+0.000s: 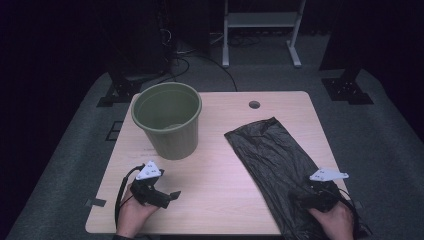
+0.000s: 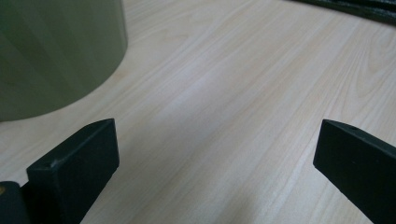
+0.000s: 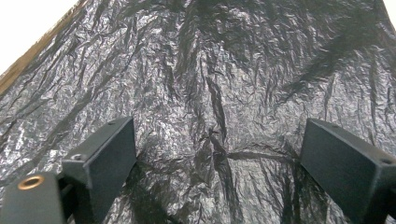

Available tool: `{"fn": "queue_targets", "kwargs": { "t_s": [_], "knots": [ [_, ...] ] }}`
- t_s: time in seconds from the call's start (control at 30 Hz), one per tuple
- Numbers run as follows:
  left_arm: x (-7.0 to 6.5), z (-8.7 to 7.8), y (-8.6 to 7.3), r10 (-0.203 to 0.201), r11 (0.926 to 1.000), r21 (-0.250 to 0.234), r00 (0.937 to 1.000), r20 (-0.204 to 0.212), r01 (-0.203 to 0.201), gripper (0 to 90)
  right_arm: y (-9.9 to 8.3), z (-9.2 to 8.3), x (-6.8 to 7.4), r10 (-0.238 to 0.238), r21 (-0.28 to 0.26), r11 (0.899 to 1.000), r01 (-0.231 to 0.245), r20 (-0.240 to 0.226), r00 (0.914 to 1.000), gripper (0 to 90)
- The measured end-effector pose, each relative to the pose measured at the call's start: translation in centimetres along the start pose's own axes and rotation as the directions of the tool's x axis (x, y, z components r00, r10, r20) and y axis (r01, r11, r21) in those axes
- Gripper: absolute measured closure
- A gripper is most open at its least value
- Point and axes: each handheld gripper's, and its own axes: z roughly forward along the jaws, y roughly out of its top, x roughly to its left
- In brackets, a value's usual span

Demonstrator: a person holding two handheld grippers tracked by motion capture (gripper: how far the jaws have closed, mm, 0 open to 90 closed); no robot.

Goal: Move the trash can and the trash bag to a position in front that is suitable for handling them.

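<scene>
Pale wood makes up the table [image 1: 220, 200], a rounded rectangle on grey carpet, with a small round hole [image 1: 254, 104] near its far edge. Next in size is the black plastic bag [image 1: 272, 160], crumpled and flattened, running diagonally from mid-table to the near right corner, where its end reaches the table edge. The green bin [image 1: 168, 120] stands upright on the far left part of the table, mouth open, well apart from the bag, with a broad strip of bare wood between them.

The right gripper [image 3: 219, 163] sits over the near end of the bag, with the person's right hand [image 1: 334, 220] at the table's near edge. Its jaws stand wide apart with creased plastic spread beneath and between them; nothing is pinched, and they have just been opening. The left gripper [image 2: 215, 158] hangs over bare wood near the front left edge, its jaws also spread wide and holding nothing; the bin stands just beyond it.

From above, open tabletop lies in front of the left gripper and between the two hands. The right gripper view adds the bag's fine wrinkles and glossy sheen, plus a sliver of table at the upper left. The left gripper view shows the bin's curved wall [image 2: 56, 51] close by and a dark strip of bag [image 2: 355, 7] at the far upper right.
</scene>
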Motion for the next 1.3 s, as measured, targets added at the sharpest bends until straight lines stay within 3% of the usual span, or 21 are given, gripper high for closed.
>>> {"fn": "queue_targets", "kwargs": {
  "t_s": [0.4,1.3],
  "knots": [
    [0.2,-1.2,2.8,-0.004,1.0,-0.007,0.9999,-0.013,0.004,0.0,0.0,0.0,0.0,0.0,0.0,1.0,0.0,0.001,1.0,9.8],
    [0.4,-6.0,9.6,0.001,0.9993,-0.036,0.9995,-0.033,-0.002,0.0,0.1,0.1,-0.1,0.004,0.0,1.0,-0.004,0.004,1.0,9.8]
  ]
}}
